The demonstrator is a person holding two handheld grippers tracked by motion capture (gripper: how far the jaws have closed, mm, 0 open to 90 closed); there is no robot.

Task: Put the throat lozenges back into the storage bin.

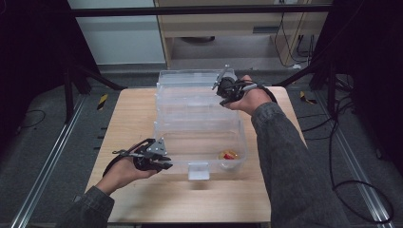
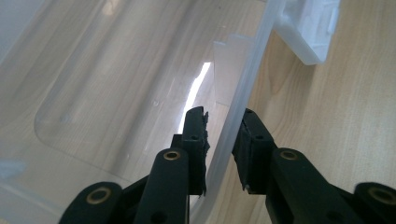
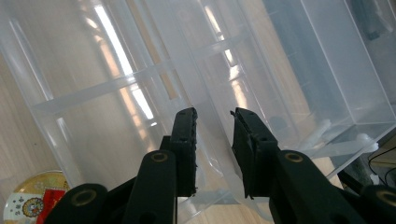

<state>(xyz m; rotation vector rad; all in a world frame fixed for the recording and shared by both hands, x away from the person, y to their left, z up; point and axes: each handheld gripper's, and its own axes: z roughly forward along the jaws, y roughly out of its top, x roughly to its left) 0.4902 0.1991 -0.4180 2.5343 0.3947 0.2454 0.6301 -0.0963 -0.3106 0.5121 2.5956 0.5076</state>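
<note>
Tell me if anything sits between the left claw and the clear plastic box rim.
Nothing visible does. The left claw already straddles the rim of the clear plastic box, one jaw inside the wall, one outside, near the white latch.

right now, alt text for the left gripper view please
The left gripper straddles the rim of a clear plastic box, one black jaw inside and one outside. The box sits on a wooden table, its white latch at upper right.
</note>
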